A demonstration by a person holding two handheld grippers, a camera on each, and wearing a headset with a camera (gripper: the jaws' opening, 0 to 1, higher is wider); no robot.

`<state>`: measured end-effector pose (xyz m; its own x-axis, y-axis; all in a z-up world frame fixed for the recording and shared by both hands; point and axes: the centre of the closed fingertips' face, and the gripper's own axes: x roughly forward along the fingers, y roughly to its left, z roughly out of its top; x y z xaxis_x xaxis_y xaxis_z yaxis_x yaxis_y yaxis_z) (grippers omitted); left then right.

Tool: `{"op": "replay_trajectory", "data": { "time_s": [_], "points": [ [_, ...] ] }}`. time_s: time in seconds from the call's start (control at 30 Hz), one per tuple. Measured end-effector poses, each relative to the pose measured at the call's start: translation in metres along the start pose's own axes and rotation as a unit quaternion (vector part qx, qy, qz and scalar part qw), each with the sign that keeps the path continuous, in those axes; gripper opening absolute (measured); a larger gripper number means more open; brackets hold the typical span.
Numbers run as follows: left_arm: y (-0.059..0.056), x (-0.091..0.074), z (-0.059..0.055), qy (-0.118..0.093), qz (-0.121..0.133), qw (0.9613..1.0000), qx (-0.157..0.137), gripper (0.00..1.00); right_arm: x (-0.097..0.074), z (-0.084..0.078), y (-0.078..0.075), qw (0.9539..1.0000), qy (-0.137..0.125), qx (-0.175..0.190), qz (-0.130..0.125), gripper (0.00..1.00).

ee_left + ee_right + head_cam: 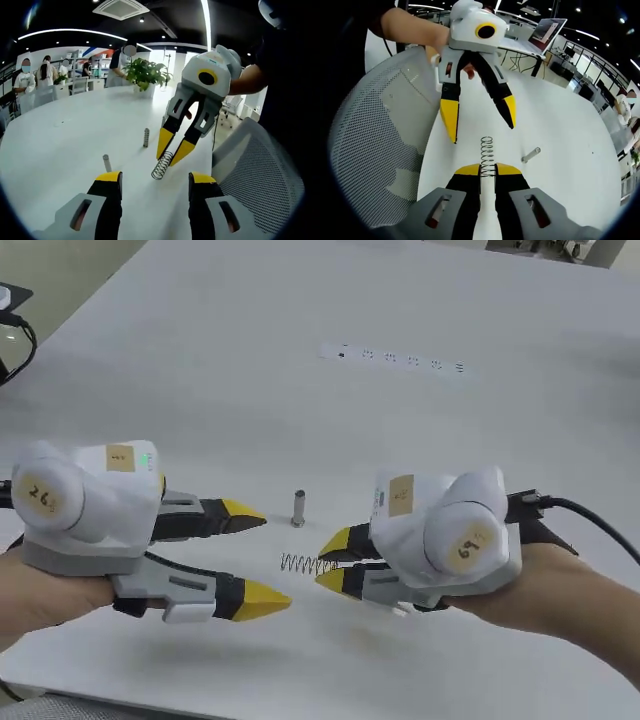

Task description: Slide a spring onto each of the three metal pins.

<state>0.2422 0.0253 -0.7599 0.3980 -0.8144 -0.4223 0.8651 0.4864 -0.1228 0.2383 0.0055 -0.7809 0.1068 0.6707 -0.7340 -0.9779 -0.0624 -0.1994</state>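
Two grippers meet low over a plain white tabletop (200, 340). In the head view the left gripper (258, 555) reaches in from 9 o'clock. Its yellow-tipped jaws are spread wide, with nothing between them. The right gripper (333, 560) reaches in from 3 o'clock, its jaws pinched together on one end of a spring (300, 563). The spring's free end points toward 9 o'clock, into the gap before the left gripper. Just beyond the spring, at its 12 o'clock, a short metal pin (298, 508) stands upright and bare. Farther off, toward 1 o'clock, a white power strip (400, 358) lies flat on the table.

The gripper views add the room around the table. A grey mesh chair (260, 170) sits at 4 o'clock in the left gripper view, right at the table's edge. Past the bare pin, toward 12 o'clock, a second pin (146, 137) looks ribbed, as if a coil is around it, though it is too small to be sure. Beyond the table's far end a leafy plant (145, 75) stands, with several people (25, 80) among desks at 10 o'clock under strip lights (205, 20) on a dark ceiling.

In the right gripper view the spring rises straight out of the closed jaws toward 12 o'clock. The open left gripper faces it, and an open laptop (547, 30) sits on a desk at 1 o'clock.
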Motion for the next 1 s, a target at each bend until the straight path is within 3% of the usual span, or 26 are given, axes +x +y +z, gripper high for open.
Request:
{"op": "replay_trajectory", "data": {
  "time_s": [0.27,0.57,0.8,1.0],
  "points": [
    [-0.006,0.004,0.000,0.000,-0.018,0.9998,0.005,0.31,0.002,0.005,0.002,0.9999,-0.009,-0.005,0.003,0.07],
    [-0.007,0.005,0.002,-0.002,-0.025,0.9996,0.015,0.22,-0.002,0.013,0.003,0.9995,-0.032,-0.004,0.008,0.07],
    [-0.014,0.010,0.005,0.003,-0.040,0.9989,0.024,0.15,-0.005,0.014,0.005,0.9991,-0.032,-0.024,0.014,0.07],
    [-0.015,0.011,0.009,0.002,-0.043,0.9986,0.031,0.12,-0.008,0.017,0.006,0.9988,-0.043,-0.020,0.013,0.07]
  ]
}}
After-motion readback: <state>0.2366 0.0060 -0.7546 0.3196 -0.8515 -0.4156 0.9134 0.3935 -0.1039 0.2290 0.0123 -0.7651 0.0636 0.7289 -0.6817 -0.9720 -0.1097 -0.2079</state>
